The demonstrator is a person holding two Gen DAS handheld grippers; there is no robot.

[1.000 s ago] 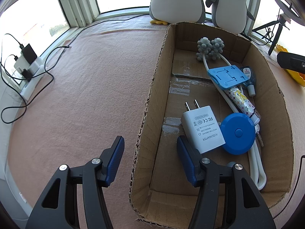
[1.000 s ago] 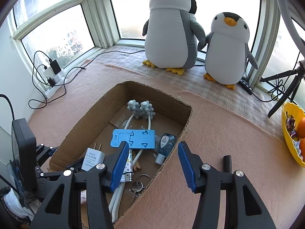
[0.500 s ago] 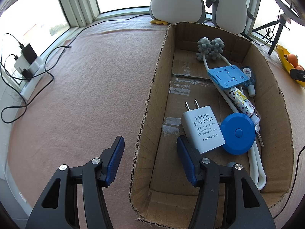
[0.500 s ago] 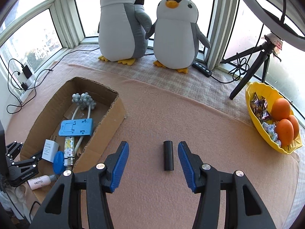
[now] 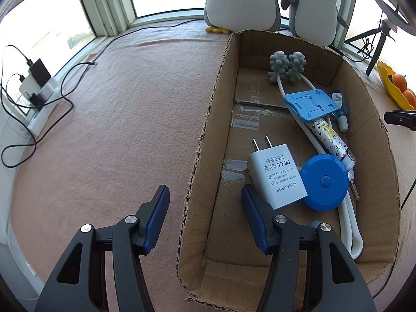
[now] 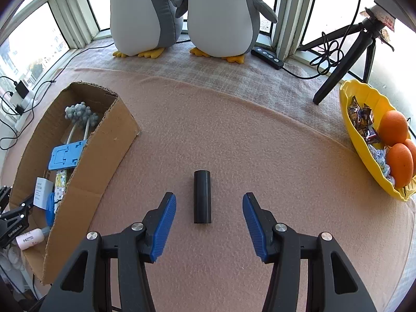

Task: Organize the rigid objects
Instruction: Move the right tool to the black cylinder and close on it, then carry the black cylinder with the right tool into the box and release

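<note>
A black cylinder [image 6: 202, 199] lies on the pink cloth, right of the cardboard box [image 6: 109, 156]. My right gripper [image 6: 209, 214] is open and empty, just short of the cylinder, which lies centred ahead between its fingers. My left gripper [image 5: 205, 209] is open and empty, straddling the box's left wall [image 5: 208, 140]. In the box lie a white power adapter [image 5: 275, 174], a blue round case [image 5: 323, 182], a blue phone stand [image 5: 309, 102], a patterned tube [image 5: 329, 136], a small blue bottle [image 5: 339, 106] and a white massager with grey balls [image 5: 286, 66].
Two plush penguins [image 6: 182, 13] sit at the back by the window. A yellow bowl [image 6: 364, 156] with oranges and sweets stands at the right. A black tripod [image 6: 345, 54] stands behind it. A power strip with cables [image 5: 33, 88] lies far left.
My right gripper has swung right and forward, away from the box, to just short of the black cylinder. My left gripper has not moved.
</note>
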